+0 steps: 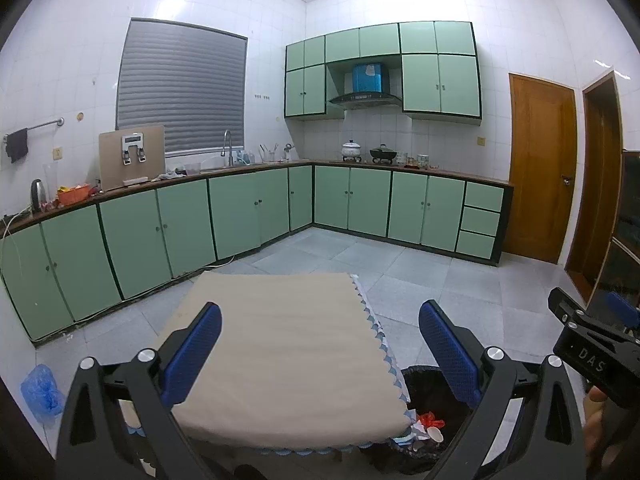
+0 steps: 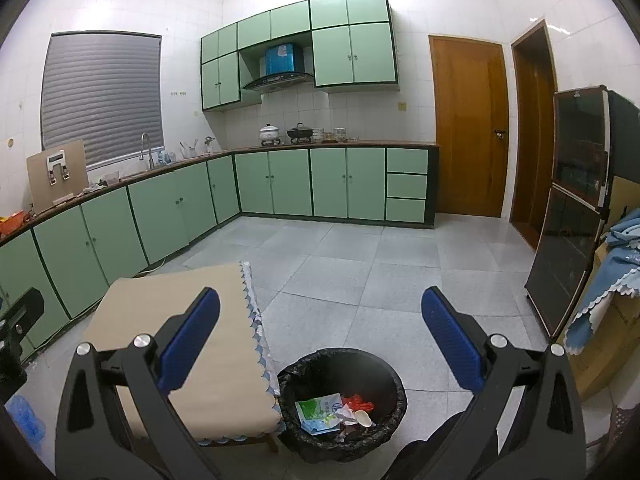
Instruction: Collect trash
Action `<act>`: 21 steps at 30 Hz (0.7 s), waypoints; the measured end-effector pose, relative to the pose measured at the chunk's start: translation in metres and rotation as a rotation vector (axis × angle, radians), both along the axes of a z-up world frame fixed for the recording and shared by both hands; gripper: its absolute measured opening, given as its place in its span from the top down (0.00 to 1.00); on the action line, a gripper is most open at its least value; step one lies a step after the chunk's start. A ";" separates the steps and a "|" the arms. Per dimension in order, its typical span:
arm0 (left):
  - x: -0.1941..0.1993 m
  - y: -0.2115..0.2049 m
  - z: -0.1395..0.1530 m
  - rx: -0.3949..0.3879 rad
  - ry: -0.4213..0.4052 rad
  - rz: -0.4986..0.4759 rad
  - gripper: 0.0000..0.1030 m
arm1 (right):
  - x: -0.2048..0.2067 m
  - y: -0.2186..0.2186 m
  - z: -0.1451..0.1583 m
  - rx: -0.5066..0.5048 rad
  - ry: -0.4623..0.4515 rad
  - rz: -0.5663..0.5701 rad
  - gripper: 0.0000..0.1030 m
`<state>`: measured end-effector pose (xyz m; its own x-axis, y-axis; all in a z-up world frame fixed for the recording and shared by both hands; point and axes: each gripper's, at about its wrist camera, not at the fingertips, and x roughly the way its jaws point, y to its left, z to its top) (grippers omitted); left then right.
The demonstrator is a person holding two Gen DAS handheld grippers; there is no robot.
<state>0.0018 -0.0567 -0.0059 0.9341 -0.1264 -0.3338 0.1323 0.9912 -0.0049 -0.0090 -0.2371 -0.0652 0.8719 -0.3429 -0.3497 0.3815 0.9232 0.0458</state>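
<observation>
Black-lined trash bin (image 2: 342,404) sits low and centre in the right wrist view, holding a green-white wrapper (image 2: 320,408), red scraps and a small cup, just beside the beige-clothed table (image 2: 176,344). Both the left gripper (image 1: 320,344) and right gripper (image 2: 320,340) hang spread and empty. Green cabinets (image 2: 280,182) line the far walls.

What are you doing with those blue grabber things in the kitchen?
A person is tidying up trash with a hand-held gripper in each hand. Right now the left hand-held gripper and the right hand-held gripper are both open and empty. The table with the beige cloth looks bare, and the black bin beside it already holds a green-and-white packet, something red and a small cup.
</observation>
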 end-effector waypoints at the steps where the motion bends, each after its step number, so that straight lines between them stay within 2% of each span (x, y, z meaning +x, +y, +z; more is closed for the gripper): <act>1: -0.001 0.000 0.000 -0.002 0.000 0.000 0.06 | 0.000 0.000 0.000 -0.001 0.000 -0.001 0.05; 21: 0.000 0.001 -0.001 0.001 0.008 -0.007 0.06 | 0.001 -0.006 -0.001 0.011 0.008 -0.002 0.05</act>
<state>0.0023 -0.0560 -0.0067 0.9305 -0.1325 -0.3414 0.1393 0.9902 -0.0047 -0.0076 -0.2428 -0.0662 0.8683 -0.3407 -0.3606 0.3835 0.9220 0.0524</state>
